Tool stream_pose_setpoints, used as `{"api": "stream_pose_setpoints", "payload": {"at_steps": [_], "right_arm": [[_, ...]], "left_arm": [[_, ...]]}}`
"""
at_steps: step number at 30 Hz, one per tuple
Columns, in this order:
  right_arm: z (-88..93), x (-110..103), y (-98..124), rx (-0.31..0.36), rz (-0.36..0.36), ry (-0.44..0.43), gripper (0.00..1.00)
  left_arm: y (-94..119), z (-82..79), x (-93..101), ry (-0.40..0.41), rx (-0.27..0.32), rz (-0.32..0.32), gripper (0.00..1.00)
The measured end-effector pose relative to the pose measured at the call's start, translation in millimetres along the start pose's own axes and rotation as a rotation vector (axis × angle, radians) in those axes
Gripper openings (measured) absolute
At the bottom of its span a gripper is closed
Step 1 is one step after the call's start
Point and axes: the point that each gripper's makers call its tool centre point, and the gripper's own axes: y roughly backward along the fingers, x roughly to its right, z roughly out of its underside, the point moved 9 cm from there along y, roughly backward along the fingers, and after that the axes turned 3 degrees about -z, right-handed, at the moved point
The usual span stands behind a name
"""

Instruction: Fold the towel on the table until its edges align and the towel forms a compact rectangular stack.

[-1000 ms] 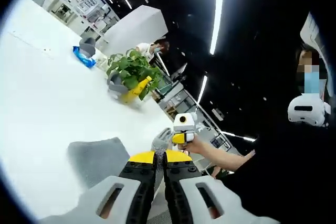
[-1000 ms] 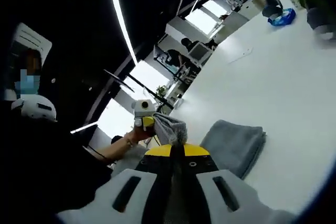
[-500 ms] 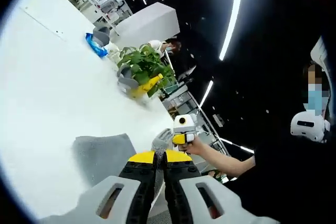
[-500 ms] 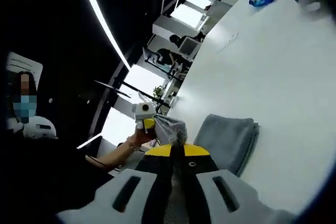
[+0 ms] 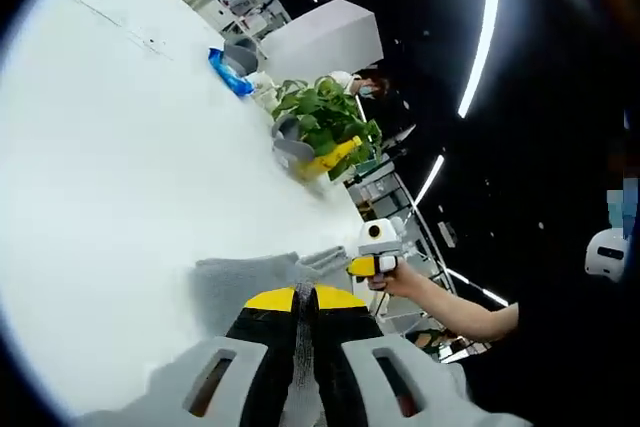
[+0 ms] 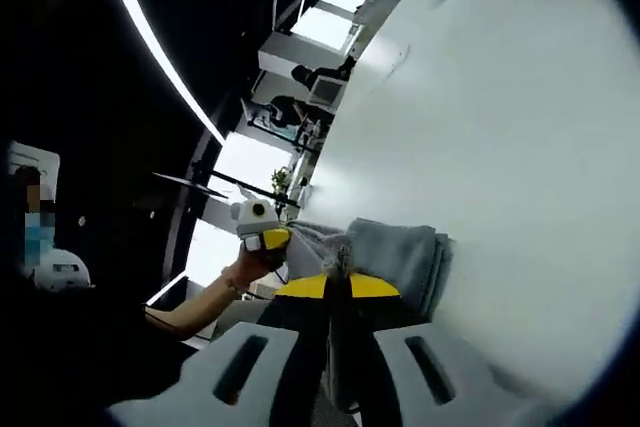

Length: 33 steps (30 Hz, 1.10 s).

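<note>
**Left gripper view: both tools pinch the grey towel over the white bench**

Left gripper view gives us the left tool (image 5: 299, 309) at 6 o'clock, jaws closed on an edge of the grey towel (image 5: 245, 277); a strip of cloth runs down between them. The towel's folded part lies on the white bench (image 5: 120, 147) just beyond the jaws. At 3 o'clock we see the right tool (image 5: 372, 262), held in a hand (image 5: 400, 280), clamped on another part of the towel. A potted plant (image 5: 325, 122) with a yellow object (image 5: 325, 159) beside it stands on the bench at 1 o'clock, a blue object (image 5: 230, 67) beyond it.

In the right gripper view we find the right tool (image 6: 336, 295) at 6 o'clock, pinching the towel (image 6: 395, 252). The left tool (image 6: 262, 237) grips the cloth at 9 o'clock. The bench (image 6: 500, 127) spreads toward 2 o'clock.
</note>
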Motion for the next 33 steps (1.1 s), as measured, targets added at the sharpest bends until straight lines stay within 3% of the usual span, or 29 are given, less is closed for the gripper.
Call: {"api": "stream_pose_setpoints", "payload": {"at_steps": [9, 13, 15, 17, 20, 21, 23, 24, 25, 27, 31, 33], "right_arm": [[-1.1, 24.5, -2.3, 0.006, 0.081, -0.017, 0.02], [0.9, 29.8, -5.1, 0.03, 0.112, -0.005, 0.02], [3.2, 32.7, -7.1, 0.023, 0.164, 0.058, 0.02], [3.4, 32.1, -9.6, 0.033, 0.189, 0.13, 0.02], [4.2, 29.1, -10.9, 0.025, 0.244, 0.238, 0.02], [4.1, 27.3, -11.7, 0.024, 0.265, 0.306, 0.03], [4.5, 25.1, -12.8, 0.021, 0.318, 0.457, 0.03], [5.3, 24.0, -13.5, 0.008, 0.348, 0.546, 0.04], [6.2, 22.1, -14.7, -0.016, 0.397, 0.681, 0.07], [7.4, 20.2, -15.2, -0.035, 0.453, 0.788, 0.12], [4.0, 17.2, -9.0, -0.007, 0.578, 0.902, 0.29], [5.3, 12.0, -6.7, 0.004, 0.571, 0.887, 0.3]], "left_arm": [[-12.0, 2.2, -20.8, 0.012, -0.031, -0.088, 0.04], [-14.2, 3.0, -26.1, -0.029, -0.034, -0.131, 0.04], [-15.8, 4.5, -28.8, -0.086, -0.044, -0.165, 0.04], [-18.0, 6.4, -31.4, -0.193, -0.052, -0.229, 0.04], [-21.7, 8.3, -27.9, -0.3, -0.049, -0.259, 0.04], [-22.1, 8.4, -27.9, -0.331, -0.048, -0.27, 0.05], [-23.3, 8.2, -25.6, -0.472, -0.034, -0.297, 0.06], [-24.1, 7.9, -24.7, -0.537, -0.02, -0.311, 0.09], [-23.9, 8.0, -26.1, -0.624, -0.011, -0.367, 0.14], [-23.7, 8.6, -26.6, -0.727, 0.001, -0.408, 0.21], [-20.0, 6.4, -23.6, -0.798, 0.044, -0.477, 0.31], [-16.1, 8.0, -17.9, -0.789, 0.05, -0.466, 0.31]]}}
